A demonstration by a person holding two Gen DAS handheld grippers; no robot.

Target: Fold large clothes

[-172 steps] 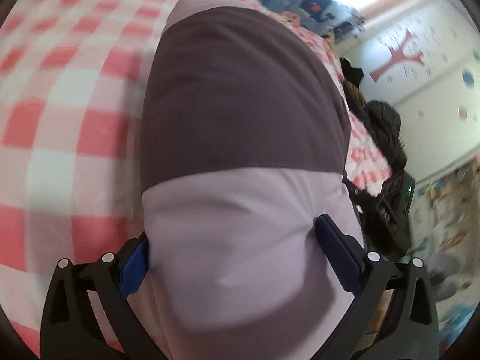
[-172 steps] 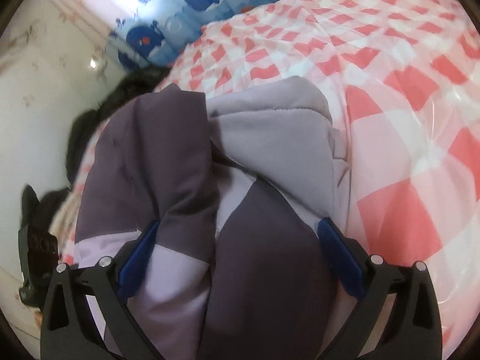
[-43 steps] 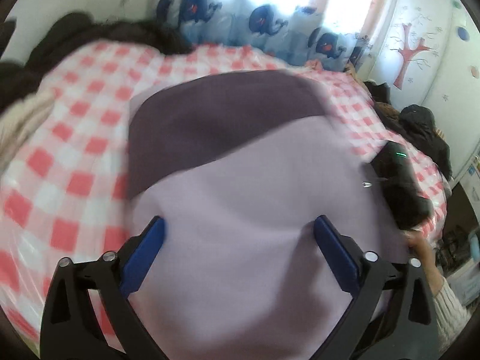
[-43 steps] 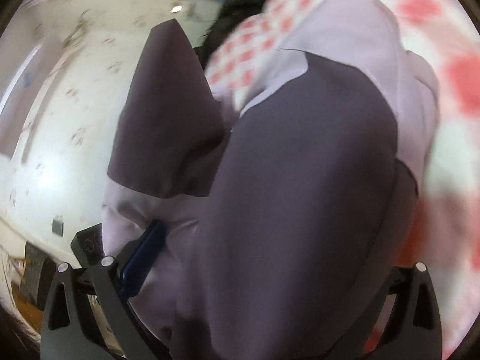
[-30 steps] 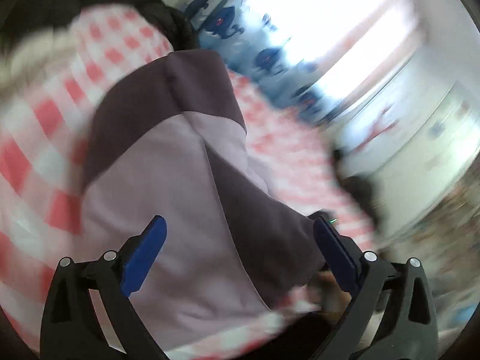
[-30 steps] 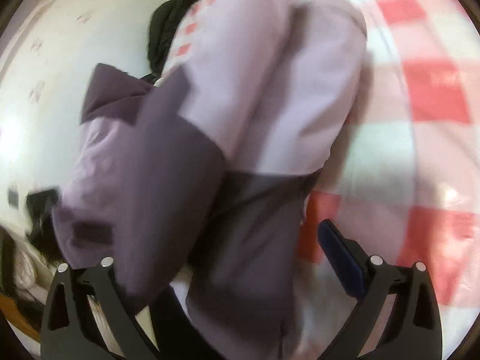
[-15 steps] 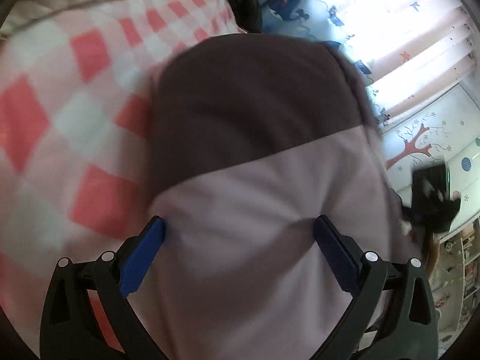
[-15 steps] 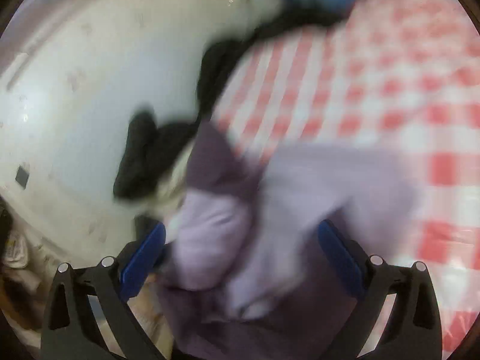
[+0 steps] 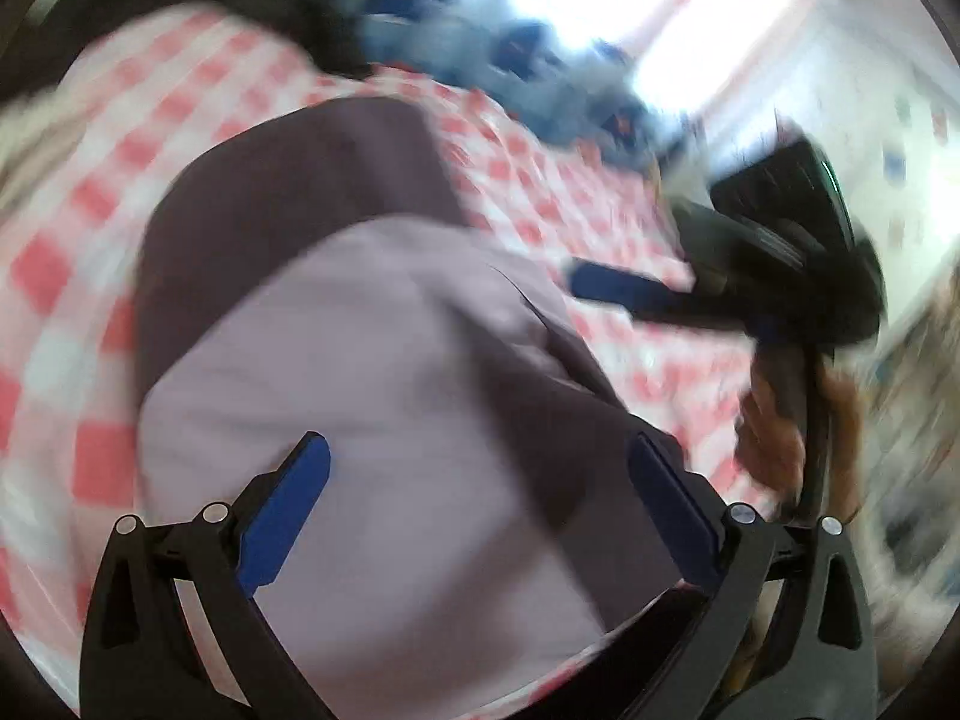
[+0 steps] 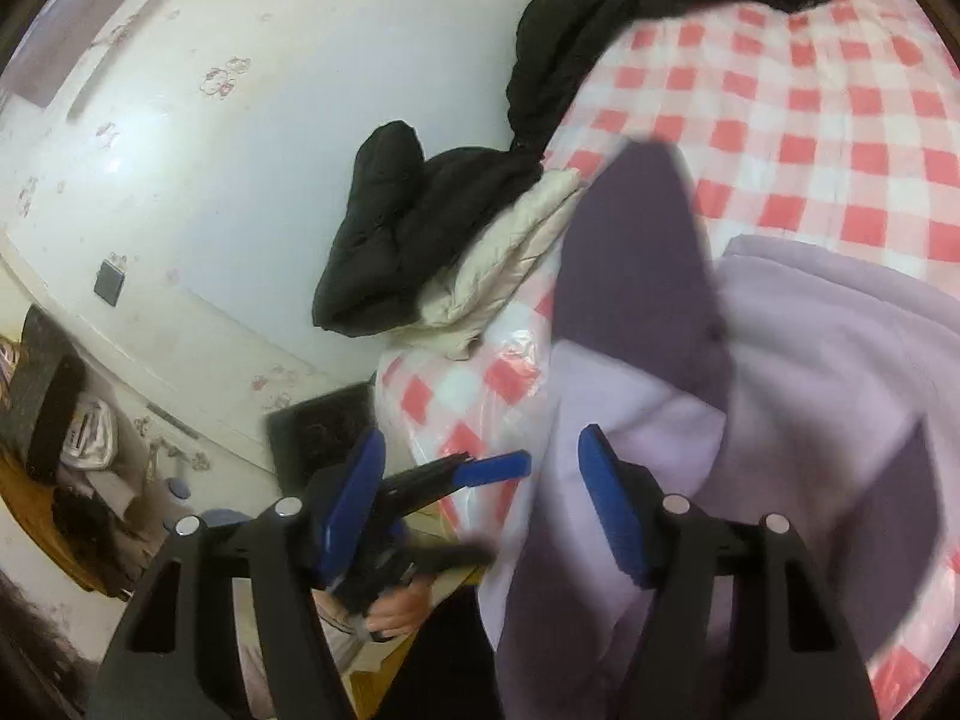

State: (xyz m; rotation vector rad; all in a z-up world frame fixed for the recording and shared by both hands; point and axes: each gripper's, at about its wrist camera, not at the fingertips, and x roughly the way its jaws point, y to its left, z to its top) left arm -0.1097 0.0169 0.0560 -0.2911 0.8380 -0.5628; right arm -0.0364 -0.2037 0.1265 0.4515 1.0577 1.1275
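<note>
The lilac-and-purple padded jacket lies bundled on the red-and-white checked bedcover, directly ahead of and beneath the left gripper. That gripper's blue pads stand wide apart on either side of the cloth, and no pinch is visible; I read it as released and poised over the garment, though motion blur leaves contact uncertain. In the right wrist view the right gripper is closing, its jaws partway in, with nothing between the pads; the jacket sits just past its right-hand finger, and the bedcover stretches away ahead and to the right. The left gripper also shows in that view, down and to the left of the right tool, gripped by a hand. From the left view the right gripper appears up and to the right, held clear above the bed. Beyond the jacket, ahead and to the left of the right tool, a black coat and a cream quilted garment are piled at the bed's edge near the wall. Judgement: the jacket looks gathered into a compact block with dark and pale panels overlapped, so the main folds appear done. Edges look loose on the right side; squaring and flattening probably remain, and the piled garments appear unfolded.
</note>
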